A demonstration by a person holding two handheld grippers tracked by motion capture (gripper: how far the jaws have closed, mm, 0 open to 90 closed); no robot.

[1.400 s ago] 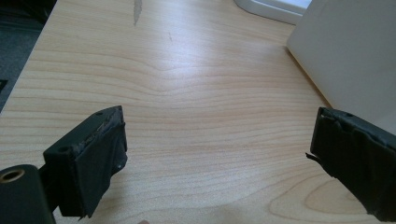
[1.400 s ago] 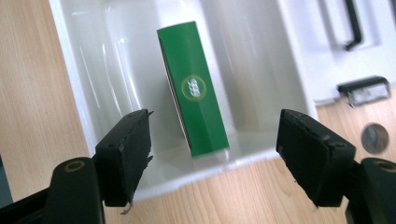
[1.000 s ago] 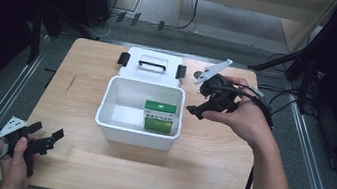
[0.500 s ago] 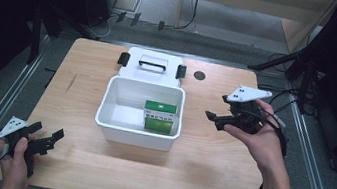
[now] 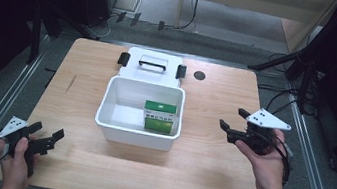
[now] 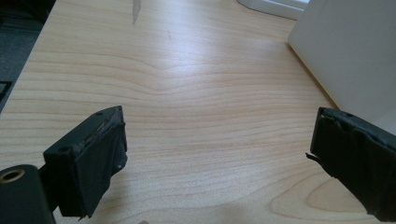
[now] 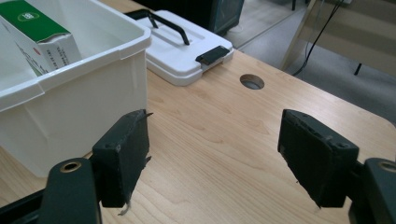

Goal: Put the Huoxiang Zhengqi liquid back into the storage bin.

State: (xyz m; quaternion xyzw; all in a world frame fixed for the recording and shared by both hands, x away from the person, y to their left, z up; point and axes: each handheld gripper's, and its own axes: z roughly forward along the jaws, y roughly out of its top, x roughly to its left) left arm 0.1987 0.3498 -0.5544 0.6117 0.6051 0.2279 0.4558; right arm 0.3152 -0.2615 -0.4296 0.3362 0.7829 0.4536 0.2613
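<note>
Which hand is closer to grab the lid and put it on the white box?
Probably the right. The right gripper is open beside the white box, level with it, and its own view faces the lid behind the box. The left gripper sits at the table's near corner, with the box between it and the lid.

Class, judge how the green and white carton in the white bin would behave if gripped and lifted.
The green and white carton looks like thin card, so probably light and crushable under a hard squeeze. Its flat faces should grip well. Standing on edge against the white bin wall, it may tip if nudged.
</note>
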